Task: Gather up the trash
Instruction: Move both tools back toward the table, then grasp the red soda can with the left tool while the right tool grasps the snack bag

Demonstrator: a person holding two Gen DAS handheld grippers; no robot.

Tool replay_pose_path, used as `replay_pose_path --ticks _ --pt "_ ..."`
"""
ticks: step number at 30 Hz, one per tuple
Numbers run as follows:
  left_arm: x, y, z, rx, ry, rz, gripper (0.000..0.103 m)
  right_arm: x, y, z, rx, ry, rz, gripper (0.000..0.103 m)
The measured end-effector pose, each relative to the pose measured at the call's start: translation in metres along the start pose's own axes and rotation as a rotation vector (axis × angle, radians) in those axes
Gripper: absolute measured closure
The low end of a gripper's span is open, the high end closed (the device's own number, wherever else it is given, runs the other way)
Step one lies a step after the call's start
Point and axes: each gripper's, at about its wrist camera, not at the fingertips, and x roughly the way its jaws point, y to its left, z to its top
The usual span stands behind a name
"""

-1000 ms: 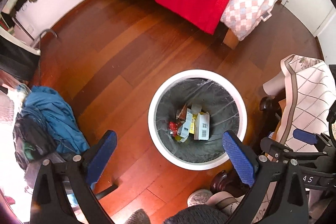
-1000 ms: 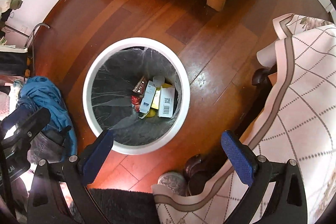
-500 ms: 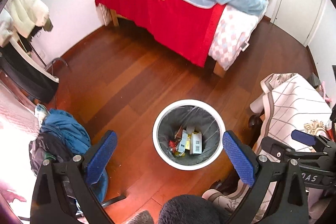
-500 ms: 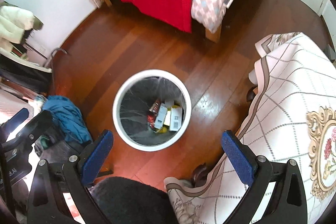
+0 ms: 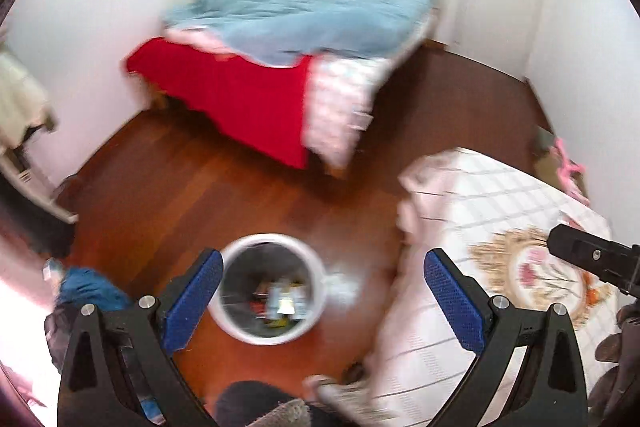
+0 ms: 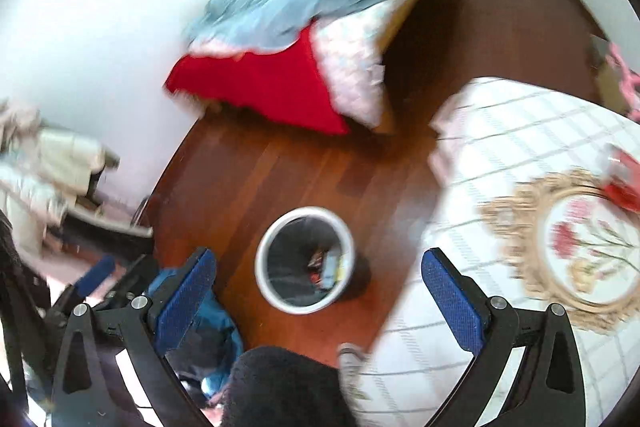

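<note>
Both grippers are empty w/ jaws spread wide, nothing between the blue pads. The left gripper point(image 5: 322, 297) looks down at the white bin point(image 5: 272, 289), which sits low in its gap, hard against the left pad; the bin already holds a few boxes and wrappers point(image 5: 280, 301), too blurred to name. From the right gripper point(image 6: 318, 301) the same bin point(image 6: 305, 259) lies just ahead of the gap, a bit left of centre, so neither tool is down at its rim; both hang well above the floor. The next piece of trash is prob. the red thing point(image 6: 622, 183) lying on the checked tablecloth point(image 6: 500, 155), far to the right and well ahead of the right pad, near the gold-framed flower print. It's smeared by motion blur, so I can't tell its long axis or what it is, maybe a wrapper or a can. In the left view that spot is hidden behind the right tool's black body point(image 5: 592, 259), and no red item shows there. Judging by this, the right gripper is the nearer 1: it needs a swing right and forward over the table, jaws kept apart, w/ wrist angle picked once the item's shape is clear. The bin stays behind-left for the drop.
</note>
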Motion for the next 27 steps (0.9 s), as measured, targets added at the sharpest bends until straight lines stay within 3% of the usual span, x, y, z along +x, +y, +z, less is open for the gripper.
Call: replay_pose_path --ticks 4,8,11,13,17,20,23,27 --pt "0.039 -0.100 0.001 0.097 0.050 -0.079 0.000 -0.040 -0.090 0.002 0.097 -0.028 -0.185 0.000" --pt "0.076 -0.188 -0.005 0.163 0.127 -0.149 0.000 -0.063 -0.195 -0.005 0.230 -0.003 -0.350 0.000" --pt "0.099 -0.241 -0.008 0.187 0.202 -0.220 0.000 -0.072 -0.278 -0.005 0.344 0.027 -0.446 0.000" --pt "0.114 -0.268 -0.008 0.152 0.271 -0.288 0.000 -0.075 -0.332 -0.005 0.427 0.053 -0.491 0.000" --pt "0.144 -0.316 -0.008 0.018 0.420 -0.405 0.001 -0.072 -0.412 -0.003 0.550 0.076 -0.556 0.000" --pt "0.171 -0.349 -0.011 -0.067 0.533 -0.464 0.001 -0.063 -0.448 -0.003 0.625 0.084 -0.547 0.000" --pt "0.193 -0.372 -0.012 -0.117 0.602 -0.490 0.001 -0.052 -0.467 -0.004 0.671 0.092 -0.529 0.000" --pt "0.211 -0.389 -0.014 -0.143 0.634 -0.488 0.004 -0.038 -0.483 -0.010 0.694 0.117 -0.516 0.000"
